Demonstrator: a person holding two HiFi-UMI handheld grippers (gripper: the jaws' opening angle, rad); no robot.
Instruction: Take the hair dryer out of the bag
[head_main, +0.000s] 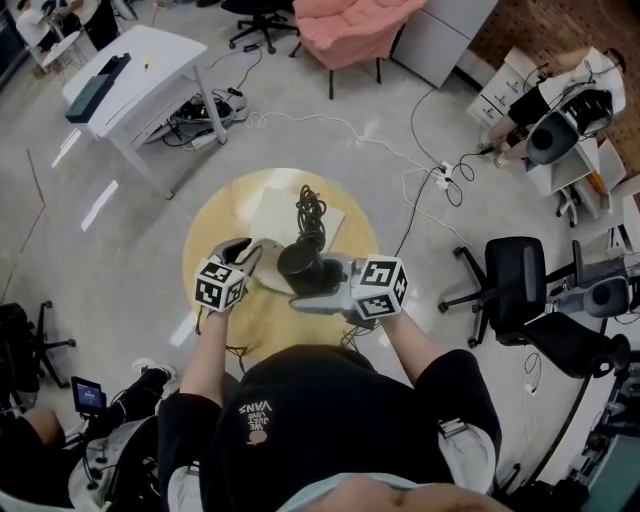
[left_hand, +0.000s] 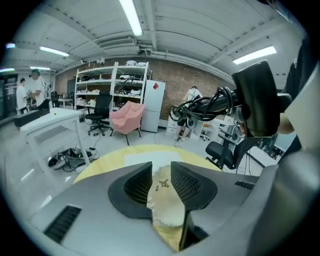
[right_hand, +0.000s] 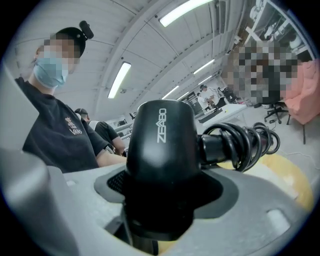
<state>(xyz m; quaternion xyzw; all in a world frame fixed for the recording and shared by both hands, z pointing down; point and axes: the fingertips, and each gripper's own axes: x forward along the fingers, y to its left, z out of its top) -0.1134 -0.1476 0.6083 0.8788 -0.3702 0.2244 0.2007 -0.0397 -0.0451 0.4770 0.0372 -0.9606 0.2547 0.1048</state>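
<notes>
Head view: round yellow bench (head_main: 215, 225), both grippers over near edge. At left, left gripper (head_main: 243, 258), fingers apart, clamping nothing; left gripper view shows cream bag (left_hand: 165, 200) cloth in gap betw fingers (left_hand: 137, 182). Centre: black hair dryer (head_main: 300, 266) just right of bag, fully out, raised off bench, coiled cord (head_main: 311, 208) at far end. At right, right gripper (head_main: 318, 292), fingers closed on dryer body; right gripper view: body fills gap, cord to right.
</notes>
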